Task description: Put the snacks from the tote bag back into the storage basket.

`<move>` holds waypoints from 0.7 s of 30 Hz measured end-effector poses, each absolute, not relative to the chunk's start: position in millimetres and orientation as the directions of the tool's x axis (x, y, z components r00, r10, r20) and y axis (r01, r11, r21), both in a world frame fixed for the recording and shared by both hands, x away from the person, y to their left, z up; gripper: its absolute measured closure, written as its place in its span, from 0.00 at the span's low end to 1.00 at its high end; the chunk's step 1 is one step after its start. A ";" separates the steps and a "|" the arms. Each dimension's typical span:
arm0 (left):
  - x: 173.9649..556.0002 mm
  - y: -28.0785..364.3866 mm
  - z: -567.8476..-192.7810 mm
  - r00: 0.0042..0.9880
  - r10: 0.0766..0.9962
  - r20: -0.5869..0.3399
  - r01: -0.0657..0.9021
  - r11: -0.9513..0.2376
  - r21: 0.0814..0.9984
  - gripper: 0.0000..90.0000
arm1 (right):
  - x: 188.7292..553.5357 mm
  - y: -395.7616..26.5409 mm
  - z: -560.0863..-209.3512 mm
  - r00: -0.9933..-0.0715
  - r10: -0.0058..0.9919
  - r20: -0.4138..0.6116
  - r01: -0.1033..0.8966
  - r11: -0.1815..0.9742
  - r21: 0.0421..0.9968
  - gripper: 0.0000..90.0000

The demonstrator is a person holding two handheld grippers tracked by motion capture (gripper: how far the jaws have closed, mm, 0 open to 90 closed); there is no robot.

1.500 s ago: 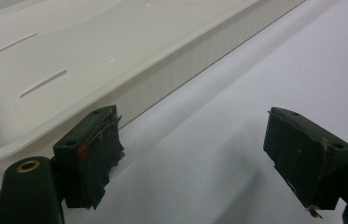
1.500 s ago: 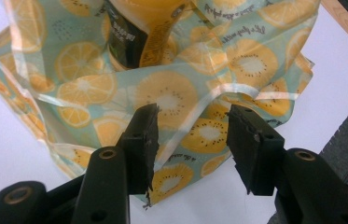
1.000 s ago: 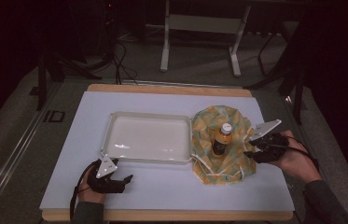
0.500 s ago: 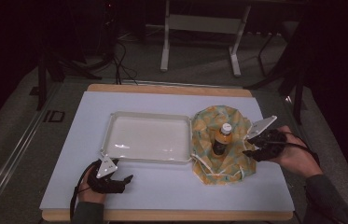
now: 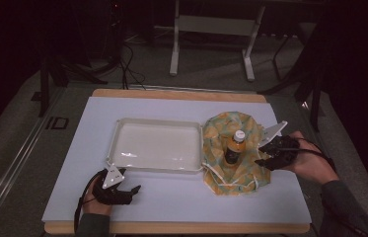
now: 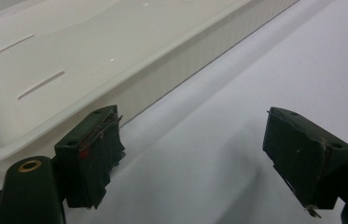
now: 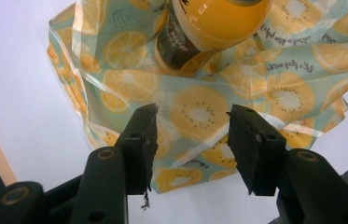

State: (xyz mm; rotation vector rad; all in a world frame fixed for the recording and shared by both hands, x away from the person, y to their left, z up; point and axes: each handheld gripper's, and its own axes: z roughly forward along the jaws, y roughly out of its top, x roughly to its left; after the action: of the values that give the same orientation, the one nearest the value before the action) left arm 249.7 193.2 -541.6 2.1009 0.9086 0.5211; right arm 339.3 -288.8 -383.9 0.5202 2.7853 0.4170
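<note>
An orange-juice bottle (image 5: 235, 145) with a white cap stands upright on a citrus-print plastic bag (image 5: 236, 168) spread on the table's right half. My right gripper (image 5: 264, 154) is at the bag's right edge, just right of the bottle. In the right gripper view its jaws stand open (image 7: 192, 135) over the bag's edge (image 7: 274, 93), with the bottle (image 7: 209, 23) just beyond them and nothing pinched. My left gripper (image 5: 128, 190) rests open on the table near the front edge. In the left gripper view (image 6: 195, 154) the tray's near wall is close by.
A shallow white tray (image 5: 122, 158), also (image 6: 115, 79), lies in the middle of the pale table sheet (image 5: 181, 197). The wooden table edge (image 5: 171, 228) runs along the front. Dark floor, cables and a metal stand lie beyond the far edge.
The right gripper has shifted very slightly beside the bottle. The left gripper, bottle, bag and tray have not moved.
</note>
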 end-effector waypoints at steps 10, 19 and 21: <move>249.8 192.8 -541.7 0.661 0.748 0.061 0.431 -0.446 0.784 0.22 | 344.1 -285.7 -375.7 -0.913 0.354 -0.202 0.295 0.916 0.272 0.57; 249.8 192.7 -541.7 0.662 0.747 0.060 0.433 -0.447 0.783 0.22 | 350.4 -281.4 -373.9 -0.921 0.336 -0.196 0.293 0.930 0.221 0.57; 249.9 192.6 -541.7 0.662 0.747 0.062 0.432 -0.449 0.782 0.22 | 352.1 -280.9 -372.6 -0.921 0.342 -0.189 0.299 0.927 0.226 0.57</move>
State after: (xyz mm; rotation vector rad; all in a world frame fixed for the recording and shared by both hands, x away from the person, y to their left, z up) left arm 249.9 192.6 -541.7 2.1048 0.9085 0.5192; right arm 352.1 -280.9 -372.6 0.4820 2.8610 0.2839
